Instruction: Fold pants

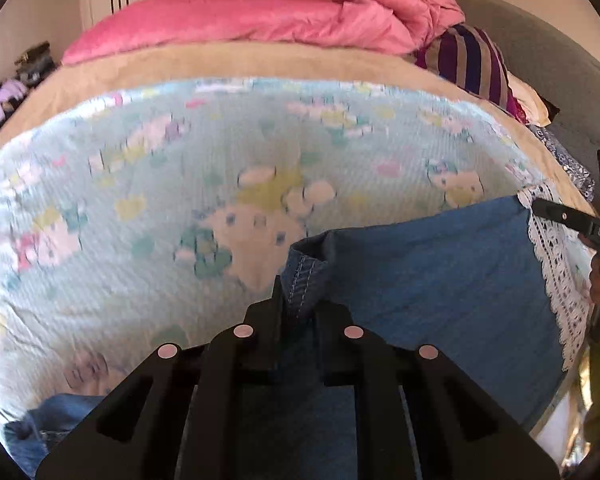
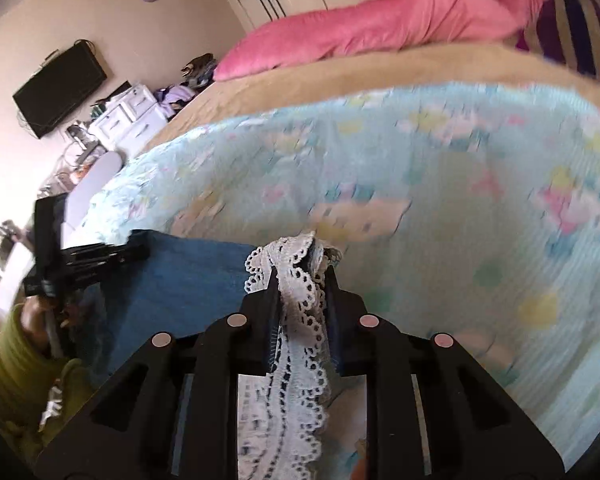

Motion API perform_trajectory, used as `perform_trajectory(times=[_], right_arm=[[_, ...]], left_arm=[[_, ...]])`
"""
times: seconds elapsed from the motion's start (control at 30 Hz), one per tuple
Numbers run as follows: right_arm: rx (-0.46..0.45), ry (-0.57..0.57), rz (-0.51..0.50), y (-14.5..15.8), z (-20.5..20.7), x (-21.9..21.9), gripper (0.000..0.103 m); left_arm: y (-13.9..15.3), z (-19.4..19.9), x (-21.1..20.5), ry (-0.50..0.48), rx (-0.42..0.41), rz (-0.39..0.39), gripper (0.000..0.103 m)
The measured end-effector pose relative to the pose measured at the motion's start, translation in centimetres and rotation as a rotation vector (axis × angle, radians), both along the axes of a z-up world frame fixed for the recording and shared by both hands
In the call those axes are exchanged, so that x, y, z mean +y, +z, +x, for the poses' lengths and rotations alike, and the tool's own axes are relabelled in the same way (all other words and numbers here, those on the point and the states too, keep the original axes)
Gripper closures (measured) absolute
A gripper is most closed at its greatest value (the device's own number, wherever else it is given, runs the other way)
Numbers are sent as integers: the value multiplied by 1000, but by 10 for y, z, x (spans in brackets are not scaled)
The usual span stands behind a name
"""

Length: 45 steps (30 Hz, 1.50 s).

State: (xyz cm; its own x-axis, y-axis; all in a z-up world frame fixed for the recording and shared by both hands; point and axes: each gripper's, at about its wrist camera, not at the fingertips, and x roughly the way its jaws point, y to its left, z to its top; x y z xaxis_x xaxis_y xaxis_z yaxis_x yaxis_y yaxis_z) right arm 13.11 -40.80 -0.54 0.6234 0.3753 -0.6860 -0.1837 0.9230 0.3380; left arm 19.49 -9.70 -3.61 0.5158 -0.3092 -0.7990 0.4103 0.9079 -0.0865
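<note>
Blue denim pants (image 1: 432,264) with a white lace hem (image 1: 556,280) lie at the near right of a bed covered by a pale blue cartoon-print blanket (image 1: 180,184). My left gripper (image 1: 300,300) is shut on a stitched denim edge (image 1: 300,280) at the pants' left corner. My right gripper (image 2: 302,276) is shut on the lace hem (image 2: 300,320), which bunches up between its black fingers. In the right wrist view the blue denim (image 2: 188,280) stretches left to the left gripper (image 2: 96,260). A further bit of denim (image 1: 48,420) shows at the lower left.
A pink duvet (image 1: 240,24) and a striped purple pillow (image 1: 472,60) lie at the far side of the bed. A tan sheet (image 1: 220,64) borders the blanket. A wall television (image 2: 60,88) and white drawers (image 2: 132,116) stand left of the bed. A green sleeve (image 2: 16,368) is at the lower left.
</note>
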Motion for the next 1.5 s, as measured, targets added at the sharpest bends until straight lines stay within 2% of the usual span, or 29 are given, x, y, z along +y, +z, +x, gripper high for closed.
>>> perform_trajectory(times=[0.07, 0.17, 0.23, 0.3, 0.33, 0.37, 0.4, 0.57, 0.63, 0.7, 0.77, 0.8, 0.83, 0.9, 1.03, 1.1, 1.13, 1.27, 1.37, 1.5], right_arm=[[24, -13, -51, -9, 13, 0, 88], [106, -26, -97, -38, 34, 3, 86], [122, -31, -115, -52, 37, 3, 84], [113, -49, -107, -52, 35, 0, 78], [107, -63, -108, -48, 33, -3, 72], [100, -88, -104, -44, 28, -8, 62], [92, -107, -93, -38, 22, -14, 59], [46, -152, 42, -12, -39, -42, 55], [63, -156, 77, -12, -65, -47, 54], [97, -151, 112, -16, -87, -48, 54], [135, -141, 148, -25, -103, -44, 54], [151, -139, 150, -28, -107, -42, 54], [170, -143, 141, -33, -110, -39, 54], [188, -145, 137, -40, -113, -32, 54], [204, -135, 148, -48, -116, -24, 53], [214, -97, 128, -50, -113, -9, 58], [218, -75, 109, -50, -113, -2, 75], [184, -86, 31, -37, -119, 5, 92], [164, -102, -46, -24, -129, 8, 93], [217, -128, -137, -39, -126, 15, 89]], left_arm=[[-4, 6, -7, 2, -11, 17, 91], [-22, 16, -8, 25, 27, 25, 91], [-36, 18, -6, 30, 38, 14, 87], [-41, 18, -3, 26, 27, -4, 85], [-41, 16, 0, 23, 23, -20, 83], [-39, 16, 3, 26, 24, -29, 81], [-37, 14, 7, 34, 25, -34, 75], [-9, -18, 44, 74, -34, -71, 72], [1, -42, 59, 86, -78, -41, 68], [5, -60, 72, 107, -80, -22, 66], [7, -84, 87, 112, -75, -35, 66], [7, -92, 91, 122, -78, -25, 65], [6, -101, 97, 136, -79, 2, 56], [1, -112, 107, 170, -80, 54, 48], [-11, -123, 123, 203, -56, 90, 48], [-20, -121, 132, 223, -31, 86, 48], [-22, -121, 134, 230, -24, 71, 48], [-22, -122, 139, 239, -32, 56, 48], [-21, -122, 142, 249, -35, 46, 48], [-24, -122, 143, 248, -34, 41, 48]])
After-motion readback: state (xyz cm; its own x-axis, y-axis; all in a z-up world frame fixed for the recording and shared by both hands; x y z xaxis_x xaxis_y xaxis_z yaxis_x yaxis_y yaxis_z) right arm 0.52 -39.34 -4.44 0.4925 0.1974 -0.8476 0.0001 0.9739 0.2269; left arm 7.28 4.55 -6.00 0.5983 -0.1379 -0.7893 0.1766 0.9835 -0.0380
